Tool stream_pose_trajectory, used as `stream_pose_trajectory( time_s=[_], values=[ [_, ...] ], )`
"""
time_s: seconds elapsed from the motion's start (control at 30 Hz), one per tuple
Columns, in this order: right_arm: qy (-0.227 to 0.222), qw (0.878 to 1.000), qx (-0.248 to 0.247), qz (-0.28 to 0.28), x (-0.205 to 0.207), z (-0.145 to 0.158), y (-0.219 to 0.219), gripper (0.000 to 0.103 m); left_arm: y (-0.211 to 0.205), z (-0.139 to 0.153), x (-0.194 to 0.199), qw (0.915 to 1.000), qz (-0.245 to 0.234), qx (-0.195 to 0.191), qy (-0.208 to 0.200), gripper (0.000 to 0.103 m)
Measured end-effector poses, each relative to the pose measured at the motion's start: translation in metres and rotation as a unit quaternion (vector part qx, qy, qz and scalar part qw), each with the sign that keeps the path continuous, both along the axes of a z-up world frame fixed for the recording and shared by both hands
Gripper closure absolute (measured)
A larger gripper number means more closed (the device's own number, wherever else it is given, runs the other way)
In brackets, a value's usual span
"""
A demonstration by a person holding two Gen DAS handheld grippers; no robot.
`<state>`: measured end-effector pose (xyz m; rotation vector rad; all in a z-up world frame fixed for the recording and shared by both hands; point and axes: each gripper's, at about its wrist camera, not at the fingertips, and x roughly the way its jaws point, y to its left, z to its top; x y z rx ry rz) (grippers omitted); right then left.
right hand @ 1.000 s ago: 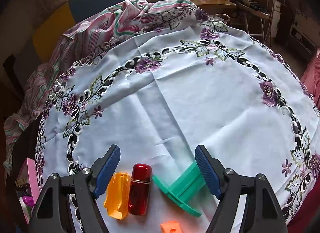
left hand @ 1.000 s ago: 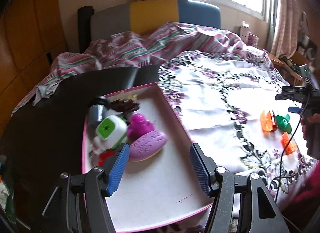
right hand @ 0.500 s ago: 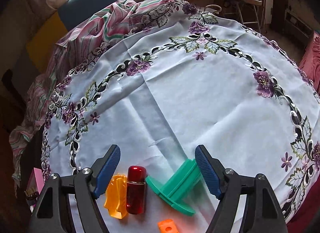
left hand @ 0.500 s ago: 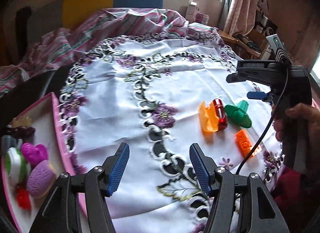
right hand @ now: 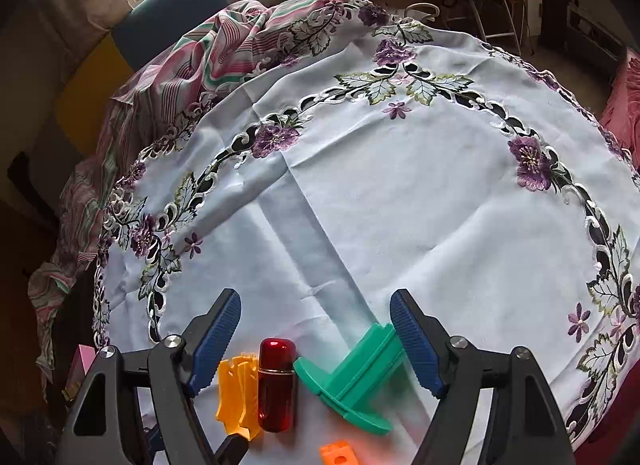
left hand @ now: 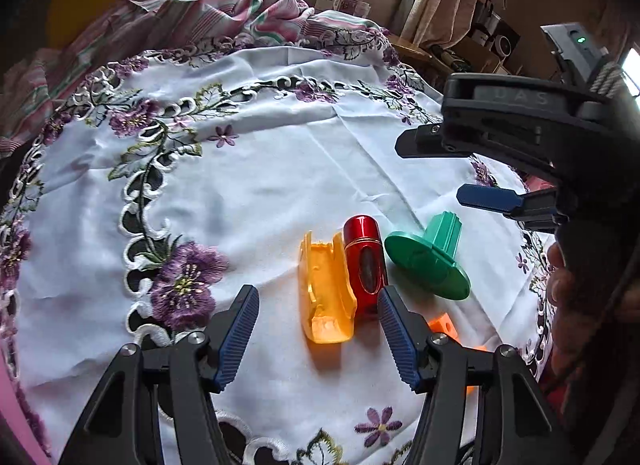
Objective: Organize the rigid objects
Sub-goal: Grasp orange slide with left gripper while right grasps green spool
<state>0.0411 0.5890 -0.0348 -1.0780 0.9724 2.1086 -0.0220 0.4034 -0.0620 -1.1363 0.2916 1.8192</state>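
On the white embroidered tablecloth (left hand: 260, 169) lie an orange plastic piece (left hand: 326, 293), a red capsule (left hand: 365, 261), a green stand with a round base (left hand: 430, 257) and a small orange block (left hand: 442, 323). My left gripper (left hand: 316, 329) is open, its fingers either side of the near ends of the orange piece and red capsule. My right gripper (right hand: 316, 341) is open and empty, hovering over the red capsule (right hand: 276, 385), orange piece (right hand: 238, 397) and green stand (right hand: 352, 377); its right pad is close to the stand's stem. The small orange block (right hand: 336, 453) lies nearest.
The right gripper's body and the hand (left hand: 560, 169) fill the right side of the left wrist view. A pink tray edge (left hand: 10, 413) shows at the lower left. A striped cloth (right hand: 208, 49) and a chair (right hand: 168, 13) lie at the far side.
My left gripper swung right from the pink tray and closed in on the orange piece and red capsule. My right gripper stayed over the objects, barely shifting.
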Motion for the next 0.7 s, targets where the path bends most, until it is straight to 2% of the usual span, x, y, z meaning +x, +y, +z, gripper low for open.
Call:
stream_pose_trajectory(
  time_s=[0.07, 0.1, 0.13, 0.23, 0.43, 0.6, 0.7],
  values=[
    [0.0, 1.0, -0.006, -0.002, 0.001, -0.002, 0.002, 0.024, 0.004, -0.008, -0.004, 0.9999, 0.003, -0.001, -0.012, 0.049],
    [-0.003, 1.0, -0.007, -0.003, 0.001, -0.003, 0.003, 0.024, 0.003, -0.009, -0.007, 0.9997, 0.005, 0.011, -0.023, 0.057],
    [-0.003, 1.0, -0.01, -0.003, 0.001, -0.004, 0.004, 0.024, 0.002, -0.01, -0.01, 0.9995, 0.007, 0.009, -0.028, 0.074],
    [-0.007, 1.0, -0.016, -0.002, -0.001, -0.007, 0.005, 0.025, -0.005, -0.014, -0.015, 0.9992, 0.008, 0.011, -0.038, 0.076],
    [-0.031, 0.999, -0.017, 0.018, -0.006, -0.013, 0.003, 0.026, -0.029, -0.01, -0.006, 0.9997, 0.023, -0.011, -0.001, 0.076],
    [-0.053, 0.996, -0.03, 0.061, -0.01, -0.02, -0.001, 0.026, -0.061, -0.01, -0.003, 0.9967, 0.063, -0.038, 0.034, 0.076],
    [-0.076, 0.992, -0.02, 0.095, -0.014, -0.023, -0.007, 0.025, -0.073, -0.014, -0.003, 0.996, 0.071, -0.043, 0.032, 0.076]
  ],
)
